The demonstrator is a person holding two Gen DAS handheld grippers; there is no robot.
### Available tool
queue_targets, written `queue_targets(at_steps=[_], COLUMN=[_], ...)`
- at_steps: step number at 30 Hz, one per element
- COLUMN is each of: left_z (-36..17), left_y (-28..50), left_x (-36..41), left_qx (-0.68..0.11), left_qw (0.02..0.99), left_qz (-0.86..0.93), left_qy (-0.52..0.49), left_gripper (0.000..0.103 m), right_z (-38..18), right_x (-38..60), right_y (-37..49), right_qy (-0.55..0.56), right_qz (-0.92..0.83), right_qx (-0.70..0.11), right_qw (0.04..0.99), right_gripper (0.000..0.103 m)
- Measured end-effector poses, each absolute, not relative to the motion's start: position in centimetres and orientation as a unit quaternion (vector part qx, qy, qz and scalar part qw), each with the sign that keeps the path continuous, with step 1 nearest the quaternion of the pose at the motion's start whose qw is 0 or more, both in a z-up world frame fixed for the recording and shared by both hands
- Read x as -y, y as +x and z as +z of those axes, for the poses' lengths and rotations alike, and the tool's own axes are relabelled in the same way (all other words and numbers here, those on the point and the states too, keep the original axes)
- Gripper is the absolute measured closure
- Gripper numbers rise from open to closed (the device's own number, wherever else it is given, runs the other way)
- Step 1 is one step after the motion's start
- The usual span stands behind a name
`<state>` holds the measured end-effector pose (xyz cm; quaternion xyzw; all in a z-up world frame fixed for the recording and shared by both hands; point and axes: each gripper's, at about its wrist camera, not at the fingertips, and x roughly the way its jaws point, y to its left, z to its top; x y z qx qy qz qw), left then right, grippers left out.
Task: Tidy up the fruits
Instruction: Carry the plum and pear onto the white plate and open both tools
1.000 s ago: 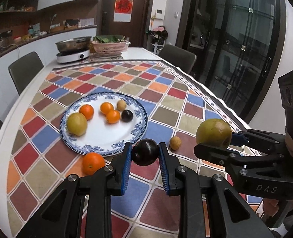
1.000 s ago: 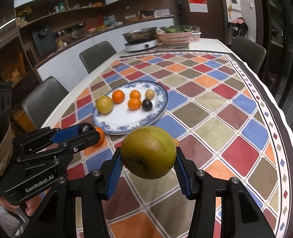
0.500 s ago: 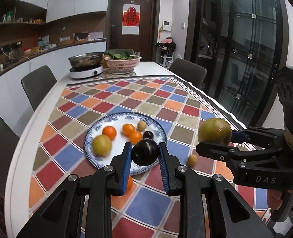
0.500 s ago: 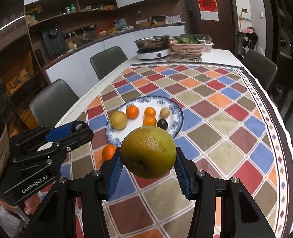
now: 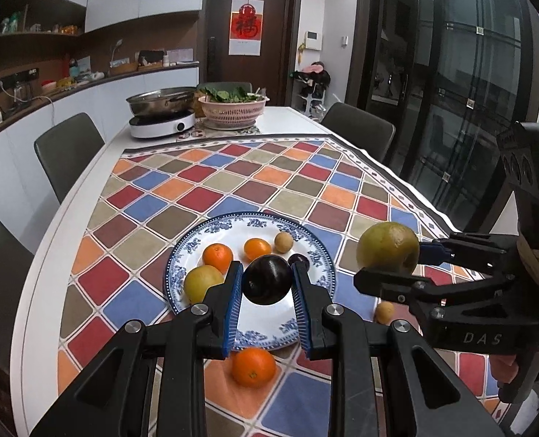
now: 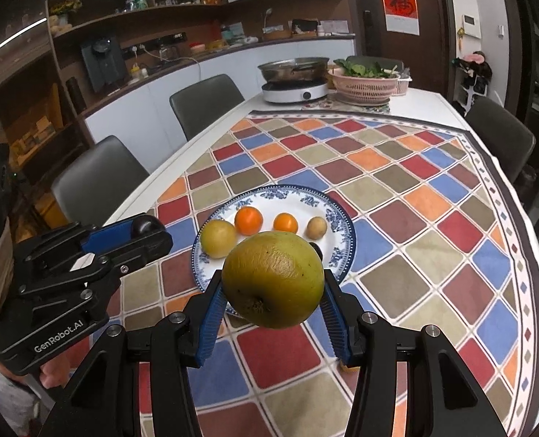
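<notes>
My left gripper (image 5: 265, 271) is shut on a dark plum (image 5: 267, 286), held in the air over the near rim of the blue-and-white plate (image 5: 211, 225). To its right, my right gripper (image 5: 393, 266) is shut on a large green-yellow fruit (image 5: 387, 251). In the right wrist view that fruit (image 6: 273, 280) fills the jaws of the right gripper (image 6: 273, 286) and hides part of the plate (image 6: 346, 225). The plate carries a yellow fruit (image 5: 202, 284), two oranges, a small tan fruit and a small dark one. An orange (image 5: 253, 366) and a small tan fruit (image 5: 384, 311) lie on the checked cloth.
An induction cooker with a steel pan (image 5: 161, 123) and a pink basket of greens (image 5: 234, 111) stand at the table's far end. Grey chairs (image 5: 67, 149) line both sides. Glass doors are on the right.
Both grippers have drawn back toward the near end of the table, each still holding its fruit. The plate now looks farther off, and the loose orange shows below the left jaws.
</notes>
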<state>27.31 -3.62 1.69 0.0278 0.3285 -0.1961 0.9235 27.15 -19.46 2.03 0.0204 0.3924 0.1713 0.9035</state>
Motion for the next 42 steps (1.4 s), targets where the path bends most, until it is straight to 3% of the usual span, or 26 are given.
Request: queue_targets(at_steps=[29, 33, 38, 40, 42], left_z=[-4.5, -4.5, -3.7, -3.3, -3.0], left_y=[35.9, 36.0, 35.2, 34.4, 33.6], left_x=[3.8, 3.2, 2.0, 1.7, 1.4], left_qx=[-0.406, -0.406, -0.396, -0.391, -0.389], left_qw=[0.89, 0.892, 0.901, 0.904, 0.906], left_qz=[-0.201, -0.195, -0.174, -0.169, -0.161], left_qy=[0.043, 0.034, 0.033, 0.039, 0.04], left_gripper=[0.076, 0.056, 0.053, 0.052, 0.049], right_z=[-5.5, -5.9, -5.9, -5.5, -4.9], right_x=[18.2, 17.9, 17.3, 17.3, 17.1], right_y=[34.6, 35.0, 35.2, 34.9, 34.5], right_qy=[0.025, 0.023, 0.012, 0.009, 0.001], right_qz=[0.164, 0.167, 0.165, 0.167, 0.163], right_qx=[-0.472, -0.475, -0.472, -0.461, -0.45], right_qw=[0.866, 0.863, 0.866, 0.872, 0.878], right_gripper=[0.052, 0.052, 0.05, 0.043, 0.043])
